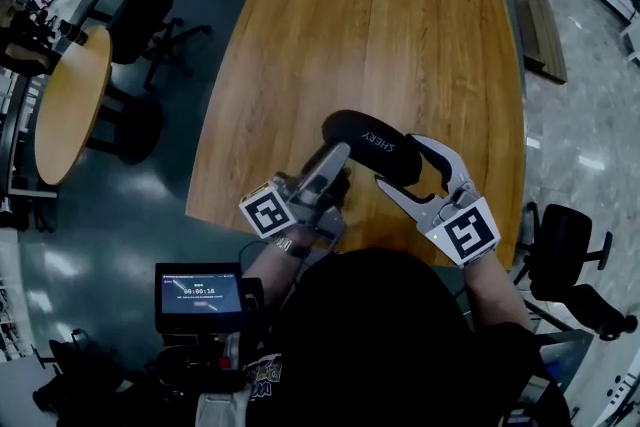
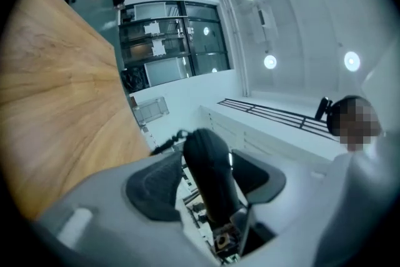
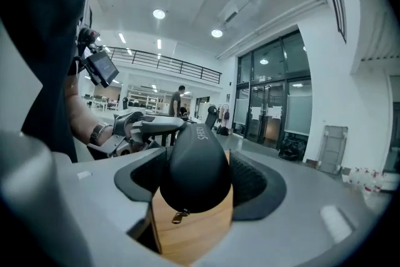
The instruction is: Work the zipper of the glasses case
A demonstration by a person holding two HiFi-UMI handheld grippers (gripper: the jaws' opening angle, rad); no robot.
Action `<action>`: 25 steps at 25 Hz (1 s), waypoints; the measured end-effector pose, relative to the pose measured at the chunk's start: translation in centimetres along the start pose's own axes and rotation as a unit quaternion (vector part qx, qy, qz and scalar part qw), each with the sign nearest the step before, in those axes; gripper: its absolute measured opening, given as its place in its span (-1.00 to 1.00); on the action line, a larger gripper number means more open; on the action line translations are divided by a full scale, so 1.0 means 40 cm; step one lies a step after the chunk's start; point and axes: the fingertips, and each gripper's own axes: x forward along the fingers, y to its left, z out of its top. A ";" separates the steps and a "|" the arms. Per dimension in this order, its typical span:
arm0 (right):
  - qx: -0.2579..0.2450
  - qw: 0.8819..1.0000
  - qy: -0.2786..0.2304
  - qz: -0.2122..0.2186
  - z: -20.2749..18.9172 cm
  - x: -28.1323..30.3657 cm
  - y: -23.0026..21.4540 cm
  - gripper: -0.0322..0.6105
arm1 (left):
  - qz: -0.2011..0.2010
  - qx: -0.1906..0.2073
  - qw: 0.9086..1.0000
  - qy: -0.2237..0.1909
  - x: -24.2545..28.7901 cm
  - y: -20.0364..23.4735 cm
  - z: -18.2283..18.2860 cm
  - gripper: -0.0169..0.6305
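Squarely clamped in the right gripper (image 1: 402, 163), a black, oblong glasses case (image 1: 365, 143) with white lettering on its lid sits over the near part of a square, light-brown wooden table (image 1: 380, 35). Whether it rests on the wood cannot be told. The right gripper's two white jaws press their dark pads against the long sides of the case at its right end. The left gripper (image 1: 335, 170) meets the opposite end, its jaws drawn in on the narrow tip, so the case spans the two tools.

The right gripper view looks along the length of the case. A small metal zipper pull (image 3: 181, 216) hangs from the rounded near end, with tabletop wood just below it. Past the far end are the left gripper and a forearm wearing a wristwatch (image 3: 97, 133). The head view does not show the pull.

The left gripper view shows the case edge-on, as a slim dark shape standing between the two pads. The tabletop lies to the left in that view, with ceiling lights above.

Only the head view takes in the surroundings. A small black screen (image 1: 197, 293) with a lit read-out sits by the person's left elbow. A round wooden table (image 1: 70, 105) stands well off to the left, and black office chairs (image 1: 140, 15) stand on the dark floor.
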 end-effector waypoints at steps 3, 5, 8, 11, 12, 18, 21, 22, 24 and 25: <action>0.038 0.998 0.030 -0.029 -0.087 -0.055 -0.067 0.06 | 0.047 0.021 0.999 -0.018 -0.057 0.062 0.036 -0.24; 0.044 0.996 0.070 -0.030 -0.204 -0.068 -0.105 0.05 | 0.077 0.066 0.995 0.011 -0.090 0.086 0.025 -0.39; 0.068 0.987 0.145 0.001 -0.402 -0.034 -0.119 0.04 | 0.096 0.117 0.986 0.070 -0.123 0.092 -0.037 -0.44; 0.072 0.978 0.196 0.022 -0.548 0.013 -0.125 0.03 | 0.088 0.117 0.984 0.106 -0.138 0.076 -0.100 -0.44; 0.072 0.976 0.205 0.024 -0.576 0.027 -0.130 0.03 | 0.080 0.114 0.983 0.120 -0.140 0.066 -0.122 -0.44; 0.055 0.971 0.230 0.040 -0.635 0.112 -0.144 0.05 | 0.084 0.127 0.973 0.173 -0.192 0.035 -0.160 -0.45; 0.036 0.966 0.249 0.060 -0.679 0.137 -0.136 0.06 | 0.105 0.123 0.973 0.164 -0.239 0.052 -0.134 -0.45; 0.027 0.964 0.254 0.066 -0.692 0.140 -0.134 0.05 | 0.111 0.120 0.973 0.161 -0.252 0.058 -0.128 -0.46; 0.004 0.960 0.268 0.081 -0.707 0.139 -0.129 0.05 | 0.121 0.115 0.973 0.158 -0.272 0.066 -0.128 -0.46; -0.008 0.957 0.278 0.087 -0.712 0.135 -0.126 0.04 | 0.124 0.114 0.973 0.159 -0.279 0.069 -0.132 -0.47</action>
